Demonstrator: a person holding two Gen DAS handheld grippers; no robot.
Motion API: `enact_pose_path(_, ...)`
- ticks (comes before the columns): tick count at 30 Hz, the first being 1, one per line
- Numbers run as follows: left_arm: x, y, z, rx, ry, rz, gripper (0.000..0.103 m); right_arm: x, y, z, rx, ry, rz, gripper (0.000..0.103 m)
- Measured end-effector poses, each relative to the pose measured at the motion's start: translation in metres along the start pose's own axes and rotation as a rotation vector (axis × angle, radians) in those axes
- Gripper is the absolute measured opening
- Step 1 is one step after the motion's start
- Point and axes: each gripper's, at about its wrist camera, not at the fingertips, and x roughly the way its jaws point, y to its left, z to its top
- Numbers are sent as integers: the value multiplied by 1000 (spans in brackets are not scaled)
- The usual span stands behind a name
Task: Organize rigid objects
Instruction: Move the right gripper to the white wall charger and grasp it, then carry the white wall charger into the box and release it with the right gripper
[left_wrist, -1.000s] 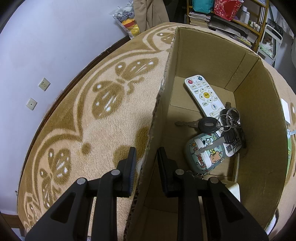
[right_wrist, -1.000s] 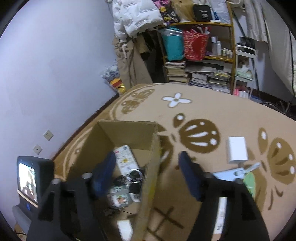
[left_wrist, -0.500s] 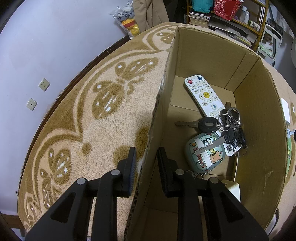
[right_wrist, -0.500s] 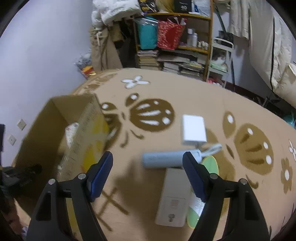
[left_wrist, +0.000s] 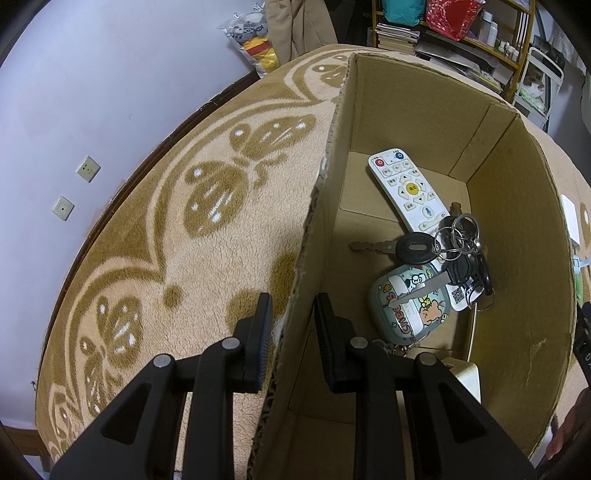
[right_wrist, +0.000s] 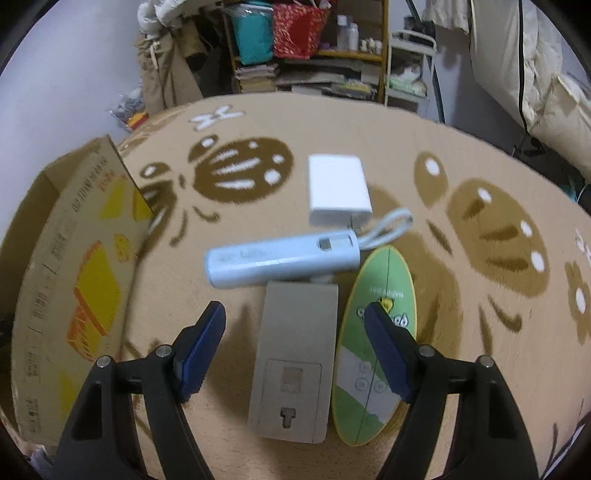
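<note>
A: Rigid objects are seen in two groups. Inside the cardboard box (left_wrist: 413, 110) a white remote (left_wrist: 408, 190), a bunch of keys (left_wrist: 456, 251) and a cartoon-printed case (left_wrist: 406, 306) are laid on the bottom, the keys touching both the remote and the case.

B: And outside the box?

A: On the patterned blanket (right_wrist: 406, 133), just beside the box's printed outer wall (right_wrist: 77, 280), a pale blue cylindrical device (right_wrist: 280, 256) is laid across, with a white charger block (right_wrist: 338, 188) behind it. A grey rectangular adapter (right_wrist: 295, 354) and a green oval board (right_wrist: 380, 343) are placed side by side in front of it.

B: How is the left gripper (left_wrist: 291, 321) set?

A: It is clamped over the box's near wall, one finger outside on the blanket side, the other inside; the cardboard edge is pinched between the pads.

B: And the right gripper (right_wrist: 295, 343)?

A: It is held wide apart above the grey adapter, nothing gripped; the adapter is framed between its blue-padded fingers (right_wrist: 201, 347), and the right one is seen over the green board.

B: What is behind?

A: A cluttered shelf (right_wrist: 314, 51) is seen past the blanket's far edge.
</note>
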Motion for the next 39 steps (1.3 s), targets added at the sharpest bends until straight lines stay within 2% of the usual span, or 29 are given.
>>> enact_pose_path(7, 0, 0, 0, 0, 1, -1, 23, 13, -1, -6, 8, 47, -16, 80)
enact_pose_path(9, 0, 0, 0, -1, 1, -1, 23, 13, 2, -7, -6, 46, -18, 75)
enact_pose_path(11, 0, 0, 0, 2, 0, 1, 23, 14, 6, -8, -5, 53, 12, 65)
enact_pose_path(16, 0, -1, 0, 6, -1, 5, 23, 21, 8, -13, 28, 92, 69, 62)
enact_pose_path(19, 0, -1, 0, 6, -2, 6, 23, 25, 11, -16, 27, 90, 55, 61)
enact_pose_path(20, 0, -1, 0, 7, -2, 7, 23, 24, 12, -16, 20, 85, 35, 52)
enact_pose_path(26, 0, -2, -1, 11, -2, 10, 23, 18, 13, -18, 33, 50, 12, 52)
enact_pose_path(39, -1, -3, -1, 9, -2, 8, 23, -23, 34, 4, -11, -63, 67, 51)
